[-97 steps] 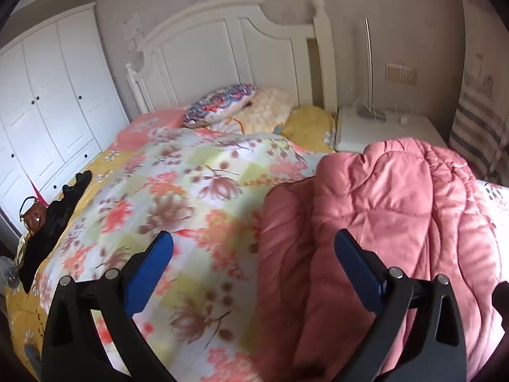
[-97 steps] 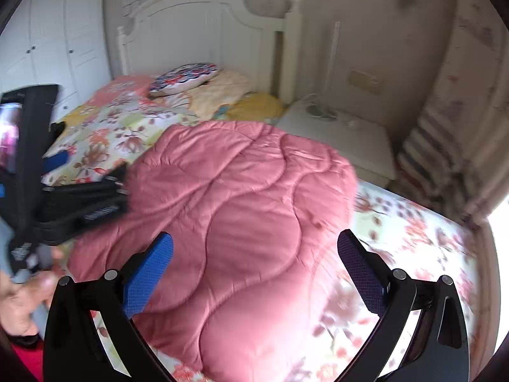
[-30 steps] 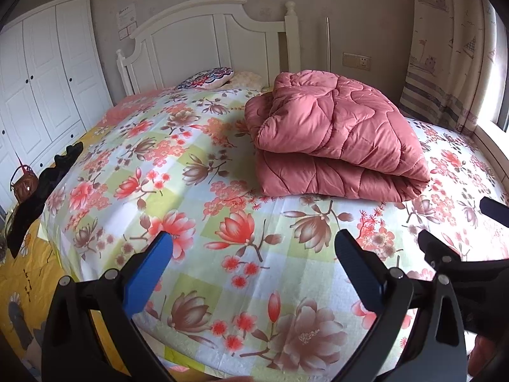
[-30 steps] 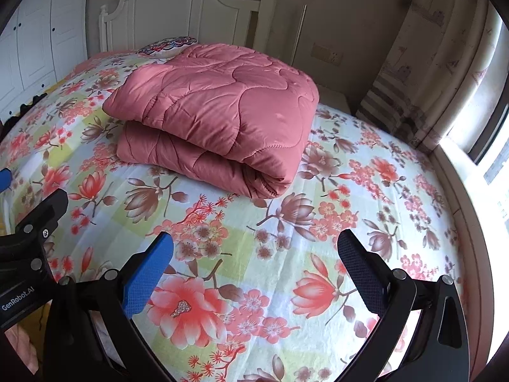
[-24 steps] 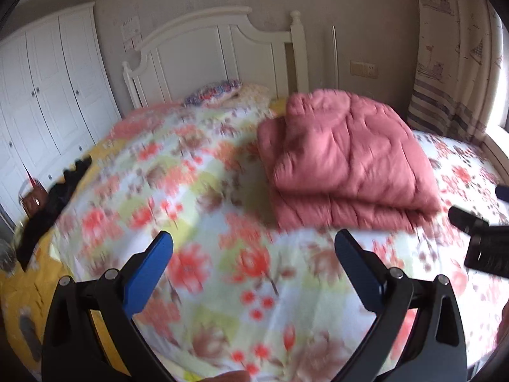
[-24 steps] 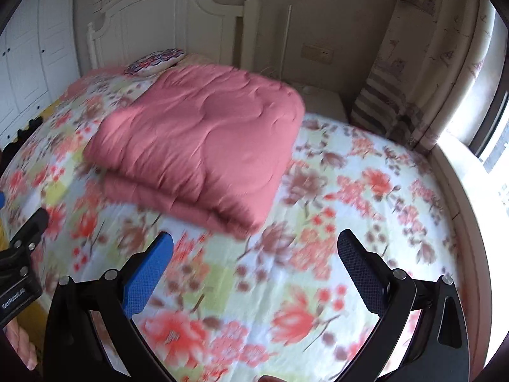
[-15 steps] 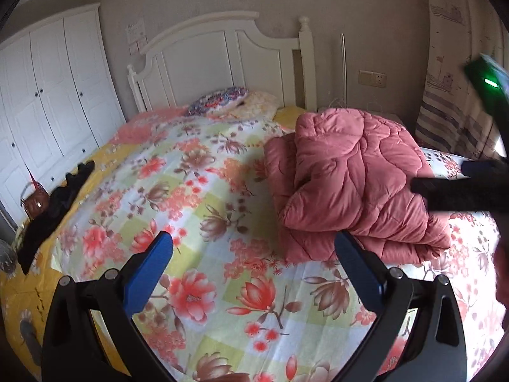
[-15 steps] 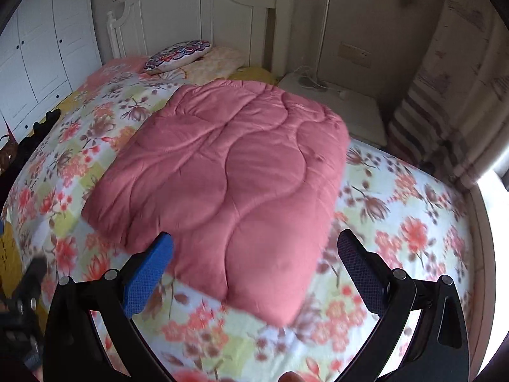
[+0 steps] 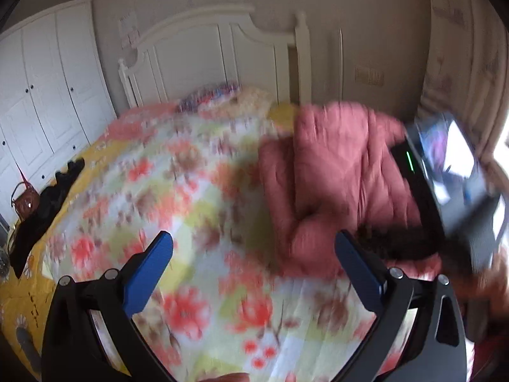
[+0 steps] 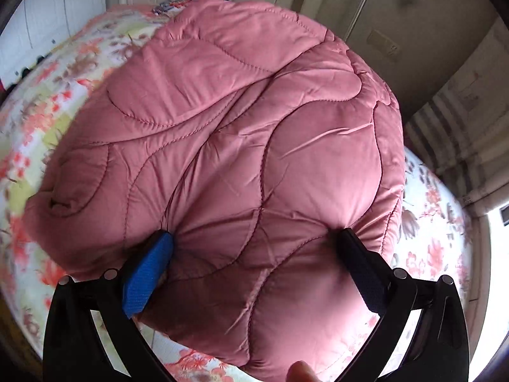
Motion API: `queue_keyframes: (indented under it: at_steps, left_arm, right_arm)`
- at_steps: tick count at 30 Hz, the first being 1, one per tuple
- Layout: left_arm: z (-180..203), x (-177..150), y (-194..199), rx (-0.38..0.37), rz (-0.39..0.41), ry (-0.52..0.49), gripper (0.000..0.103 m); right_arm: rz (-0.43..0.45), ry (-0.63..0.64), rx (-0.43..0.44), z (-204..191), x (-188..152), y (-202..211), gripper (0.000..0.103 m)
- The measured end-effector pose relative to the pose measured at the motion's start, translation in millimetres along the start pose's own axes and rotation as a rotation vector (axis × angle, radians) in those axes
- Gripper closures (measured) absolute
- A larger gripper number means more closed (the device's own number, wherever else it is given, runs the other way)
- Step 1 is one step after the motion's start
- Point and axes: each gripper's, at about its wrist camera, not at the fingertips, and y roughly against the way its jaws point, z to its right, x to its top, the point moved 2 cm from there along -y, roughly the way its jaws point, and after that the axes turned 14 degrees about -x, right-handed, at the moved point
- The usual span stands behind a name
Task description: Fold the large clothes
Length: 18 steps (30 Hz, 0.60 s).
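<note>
A puffy pink quilted comforter [image 10: 241,146] lies folded in thick layers on the floral bedspread [image 9: 197,222].

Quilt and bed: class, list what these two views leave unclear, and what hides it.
- Right wrist: the quilt fills the frame, hiding most of the bed; whether the right gripper pinches it is unclear.
- Left wrist: motion blur smears the bedspread; a dark device covers the quilt's right edge.

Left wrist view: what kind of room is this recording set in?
A home bedroom, most likely: a bed under a floral bedspread, a white headboard against the wall, and a white wardrobe beside it. A folded pink quilt lies on the bed.
</note>
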Motion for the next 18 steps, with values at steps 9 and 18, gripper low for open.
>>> queue_keyframes:
  at_steps: [9,18]
  left_arm:
    - [21.3,108.2,-79.2,0.033,0.009,-0.079,0.002]
    - [6.5,56.6,-191.2,-0.020,-0.247,-0.011,0.002]
  right_arm:
    - [0.069,0.036,0.122,33.5,-12.7,28.5,0.004]
    - [0.115,-0.072,0.240,114.9,19.7,50.3,0.004]
